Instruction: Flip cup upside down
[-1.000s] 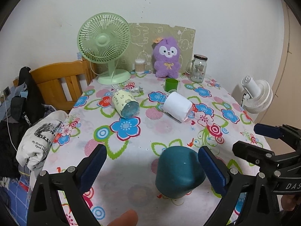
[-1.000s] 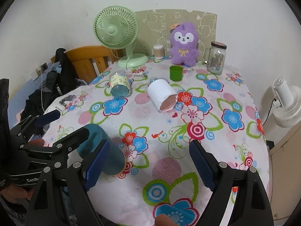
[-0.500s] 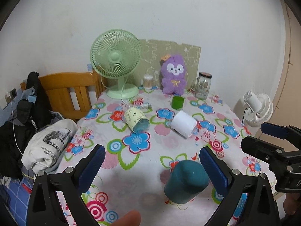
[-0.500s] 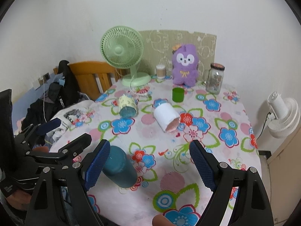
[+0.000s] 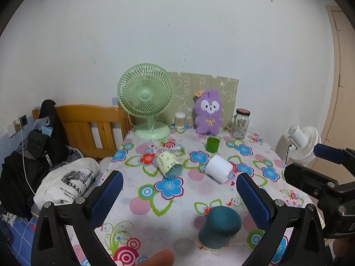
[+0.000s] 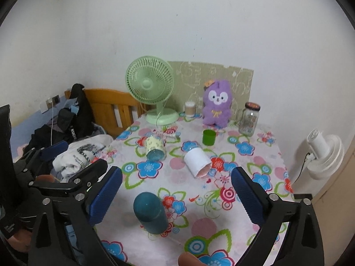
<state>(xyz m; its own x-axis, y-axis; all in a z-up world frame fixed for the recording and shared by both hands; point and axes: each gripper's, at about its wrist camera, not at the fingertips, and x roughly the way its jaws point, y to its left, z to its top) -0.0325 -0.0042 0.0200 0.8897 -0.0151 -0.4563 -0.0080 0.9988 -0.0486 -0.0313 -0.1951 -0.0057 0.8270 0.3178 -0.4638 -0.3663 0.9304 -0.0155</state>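
A teal cup (image 5: pixel 219 227) stands upside down, base up, on the flowered tablecloth (image 5: pixel 142 208) near the front edge; it also shows in the right wrist view (image 6: pixel 150 212). My left gripper (image 5: pixel 179 197) is open and empty, raised above and behind the cup. My right gripper (image 6: pixel 176 194) is open and empty, also raised clear of the cup. A yellow-and-blue cup (image 5: pixel 169 164) and a white cup (image 5: pixel 218 171) lie on their sides mid-table. A small green cup (image 5: pixel 213 144) stands upright behind them.
A green desk fan (image 5: pixel 147 102), a purple plush toy (image 5: pixel 207 113), a glass jar (image 5: pixel 240 124) and a small tub (image 5: pixel 180 120) line the far edge. A wooden chair (image 5: pixel 88 124) with clothes stands left. A white fan (image 5: pixel 301 139) stands right.
Both grippers have lifted and pulled back from the table, so the teal cup looks smaller and lower in both views. The cup stays upside down where it was.
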